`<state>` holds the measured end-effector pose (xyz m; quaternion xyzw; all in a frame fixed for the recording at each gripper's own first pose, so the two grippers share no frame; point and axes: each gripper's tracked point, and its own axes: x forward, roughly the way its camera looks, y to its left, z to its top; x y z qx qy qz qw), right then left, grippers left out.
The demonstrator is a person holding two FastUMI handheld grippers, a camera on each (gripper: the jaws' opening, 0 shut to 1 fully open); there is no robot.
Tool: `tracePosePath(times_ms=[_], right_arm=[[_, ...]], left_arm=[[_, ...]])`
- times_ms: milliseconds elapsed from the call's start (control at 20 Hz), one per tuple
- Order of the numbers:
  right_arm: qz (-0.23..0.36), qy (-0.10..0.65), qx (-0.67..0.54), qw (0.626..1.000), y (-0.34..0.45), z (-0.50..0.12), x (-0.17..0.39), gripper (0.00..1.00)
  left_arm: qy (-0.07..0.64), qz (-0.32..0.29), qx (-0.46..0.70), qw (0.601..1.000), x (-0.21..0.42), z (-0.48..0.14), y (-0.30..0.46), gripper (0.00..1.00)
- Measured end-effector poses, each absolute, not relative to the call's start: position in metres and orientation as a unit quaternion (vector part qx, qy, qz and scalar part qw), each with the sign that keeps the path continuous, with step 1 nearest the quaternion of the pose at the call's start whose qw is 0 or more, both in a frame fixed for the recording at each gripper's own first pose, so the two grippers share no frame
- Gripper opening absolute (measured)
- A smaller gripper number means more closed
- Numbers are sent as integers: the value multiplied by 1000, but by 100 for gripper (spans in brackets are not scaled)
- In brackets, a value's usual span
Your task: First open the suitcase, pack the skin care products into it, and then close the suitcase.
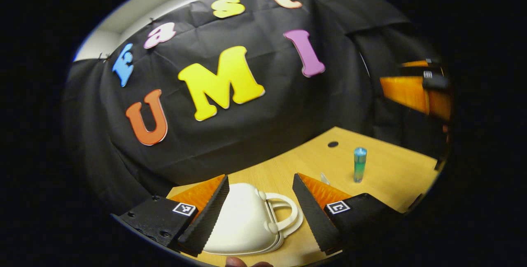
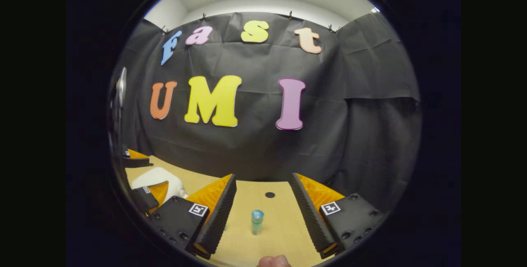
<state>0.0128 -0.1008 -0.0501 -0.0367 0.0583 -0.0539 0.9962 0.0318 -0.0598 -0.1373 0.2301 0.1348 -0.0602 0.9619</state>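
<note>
A small cream-white suitcase (image 1: 243,221) with a loop handle lies shut on the wooden table (image 1: 391,172). My left gripper (image 1: 260,184) hangs open just above it, one finger on each side, touching nothing. A blue-green skin care bottle (image 1: 359,164) stands upright to the right of the suitcase. In the right gripper view that bottle (image 2: 257,221) stands between and beyond the open fingers of my right gripper (image 2: 262,182), apart from both. The suitcase (image 2: 158,178) shows at the far left there, with the left gripper (image 2: 142,176) over it.
A round dark hole (image 1: 332,144) sits in the table behind the bottle. The black cloth wall closes the table's far side. An orange and black gripper part (image 1: 416,90) shows at the right edge of the left gripper view. A small pale object (image 1: 325,178) lies by my left gripper's right finger.
</note>
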Motion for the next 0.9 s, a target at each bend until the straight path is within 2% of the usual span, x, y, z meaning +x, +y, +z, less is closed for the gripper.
tracePosePath(times_ms=[250, 600, 700, 800, 850, 900], right_arm=[[-85, 90, -38, 992, -145, -77, 8, 81], [-72, 127, -27, 989, -155, -112, 8, 81], [-64, 140, -19, 988, -153, -121, 5, 81], [-58, 149, -17, 987, -150, -127, 2, 81], [-56, 152, -19, 987, -150, -128, 1, 81], [-55, 152, -21, 987, -150, -127, -1, 81]], left_arm=[[226, -84, 368, 898, 44, -218, -57, 96], [291, -65, 438, 848, 59, -269, -40, 94], [301, -65, 444, 842, 62, -274, -38, 89], [314, -65, 444, 837, 67, -281, -35, 76], [316, -64, 445, 836, 67, -282, -37, 62], [321, -64, 444, 834, 67, -286, -38, 56]])
